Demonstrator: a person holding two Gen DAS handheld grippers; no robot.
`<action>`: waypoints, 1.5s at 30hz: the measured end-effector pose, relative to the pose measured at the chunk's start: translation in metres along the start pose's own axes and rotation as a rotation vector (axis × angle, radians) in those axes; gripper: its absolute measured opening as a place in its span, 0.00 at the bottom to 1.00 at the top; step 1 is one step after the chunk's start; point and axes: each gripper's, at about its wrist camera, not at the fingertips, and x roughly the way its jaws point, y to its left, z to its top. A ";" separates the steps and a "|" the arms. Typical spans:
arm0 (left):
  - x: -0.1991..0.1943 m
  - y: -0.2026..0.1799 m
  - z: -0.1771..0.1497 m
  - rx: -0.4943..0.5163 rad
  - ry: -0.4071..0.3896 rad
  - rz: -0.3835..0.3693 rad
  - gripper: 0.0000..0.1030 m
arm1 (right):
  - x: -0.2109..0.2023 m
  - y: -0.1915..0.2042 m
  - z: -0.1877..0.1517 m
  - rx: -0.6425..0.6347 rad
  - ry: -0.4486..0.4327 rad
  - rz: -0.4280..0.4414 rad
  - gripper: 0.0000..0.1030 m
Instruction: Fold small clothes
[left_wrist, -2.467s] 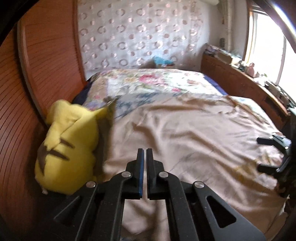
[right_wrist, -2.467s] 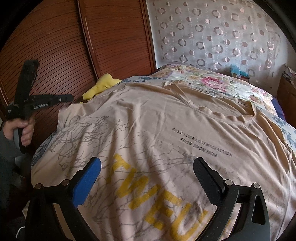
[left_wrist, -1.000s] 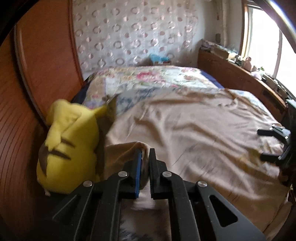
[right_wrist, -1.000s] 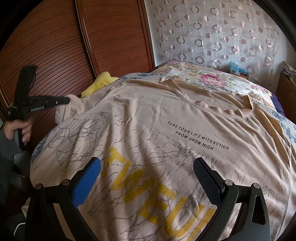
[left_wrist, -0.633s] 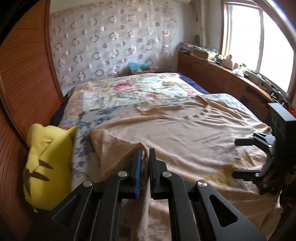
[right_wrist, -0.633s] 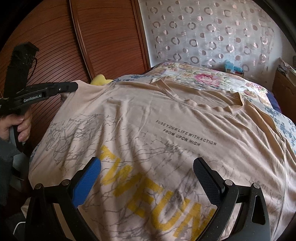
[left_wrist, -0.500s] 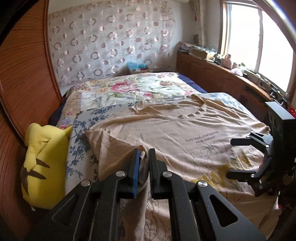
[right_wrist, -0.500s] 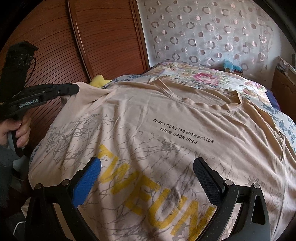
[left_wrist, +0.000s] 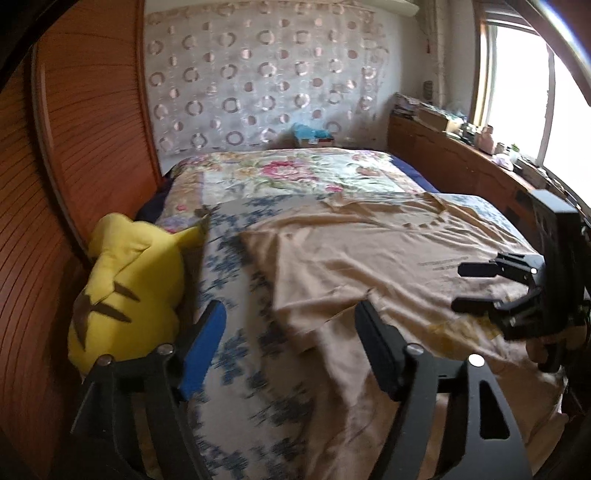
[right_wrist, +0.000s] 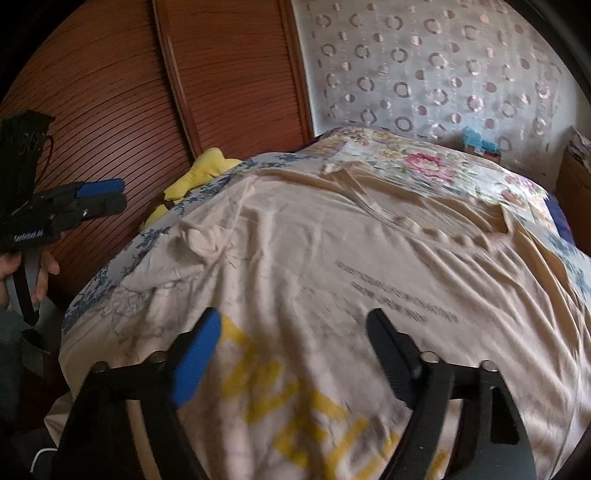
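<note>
standing wide apart, the jaws of the left gripper (left_wrist: 290, 345) have just been opening, and nothing is pinched between them; the pads hang above the left edge of the beige t-shirt (left_wrist: 388, 258) and the blue-flowered bedspread (left_wrist: 236, 332) without pressing on either. half a second ago these same jaws were clamped on the shirt's sleeve corner, which was lifted off the bed; now that corner lies dropped in a loose rumple on the shirt's left side (right_wrist: 201, 240). the right gripper (right_wrist: 295, 354) also stands open, its jaws having just been closing in a little from their widest; the fabric with the yellow lettering lies below the gap, and the pads grip nothing. the t-shirt is spread face up across the near half of the bed, collar toward the far floral quilt (left_wrist: 295, 173). a yellow plush toy (left_wrist: 129, 288) leans against the wooden wall panel (left_wrist: 92, 110) beside the bed, clear of the shirt. motion blur smears the near bedspread and the printed text.
</note>
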 end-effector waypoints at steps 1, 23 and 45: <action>-0.001 0.007 -0.004 -0.011 0.001 0.007 0.76 | 0.004 0.002 0.005 -0.009 0.004 0.006 0.64; 0.000 0.053 -0.047 -0.113 0.028 0.047 0.77 | 0.133 0.079 0.087 -0.228 0.193 0.173 0.38; 0.008 0.030 -0.047 -0.087 0.033 0.008 0.77 | 0.083 0.042 0.085 -0.129 0.047 0.108 0.04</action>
